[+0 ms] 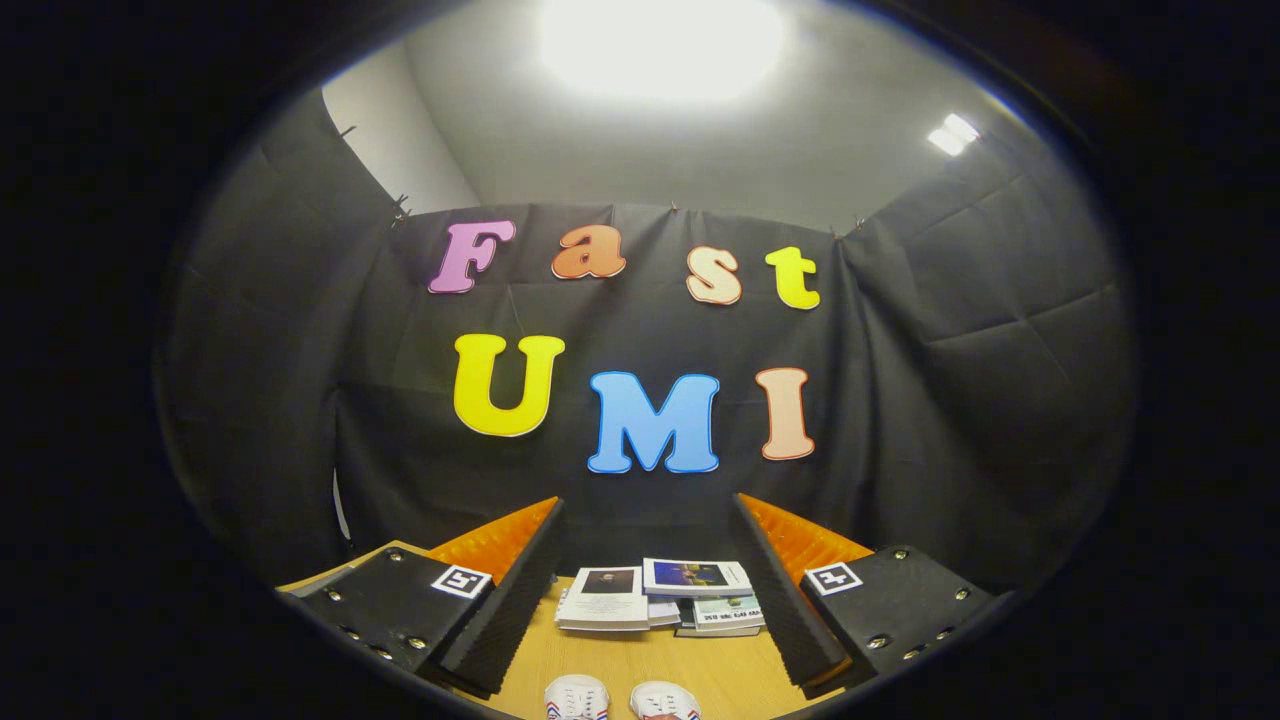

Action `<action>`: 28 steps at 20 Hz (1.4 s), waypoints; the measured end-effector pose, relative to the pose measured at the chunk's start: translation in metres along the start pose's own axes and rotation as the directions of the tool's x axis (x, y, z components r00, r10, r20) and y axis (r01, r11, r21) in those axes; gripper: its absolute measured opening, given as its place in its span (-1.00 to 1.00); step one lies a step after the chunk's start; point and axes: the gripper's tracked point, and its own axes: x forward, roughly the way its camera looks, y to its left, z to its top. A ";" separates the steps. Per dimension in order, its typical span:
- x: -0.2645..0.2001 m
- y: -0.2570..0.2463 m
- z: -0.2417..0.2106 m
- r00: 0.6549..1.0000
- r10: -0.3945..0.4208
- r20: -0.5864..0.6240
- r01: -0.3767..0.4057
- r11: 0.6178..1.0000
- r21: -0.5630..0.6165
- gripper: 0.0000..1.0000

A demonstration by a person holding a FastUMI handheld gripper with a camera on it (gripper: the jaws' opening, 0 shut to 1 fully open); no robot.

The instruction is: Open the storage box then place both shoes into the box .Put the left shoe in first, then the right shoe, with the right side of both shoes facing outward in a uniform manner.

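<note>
Wood-grain counter is seen under a booth hung with black cloth, lit by a bright ceiling lamp. The tongs are held wide apart, clamped on nothing. Stacked books lie between and beyond their tips. Two white shoes are set side by side nearest the camera, toes pointed toward the books; their long axes cannot be told.

The gripper is held with fingers wide apart above the table. Between the fingers, bare wood is left free. That lane is bounded ahead by stacked books and nearer by two shoes.
</note>
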 end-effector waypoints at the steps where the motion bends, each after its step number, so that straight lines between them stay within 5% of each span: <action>1: 0.000 0.001 -0.002 1.000 0.003 -0.002 -0.003 1.000 0.004 0.97; 8: -0.004 0.012 -0.016 0.998 0.056 -0.015 -0.055 0.994 0.094 0.97; 16: -0.016 0.055 -0.074 0.969 0.209 -0.132 -0.168 0.948 0.270 0.97; 25: -0.029 0.094 -0.149 0.875 0.363 -0.321 -0.121 0.806 0.580 0.98; 28: -0.038 0.114 -0.166 0.819 0.457 -0.346 -0.104 0.713 0.694 0.98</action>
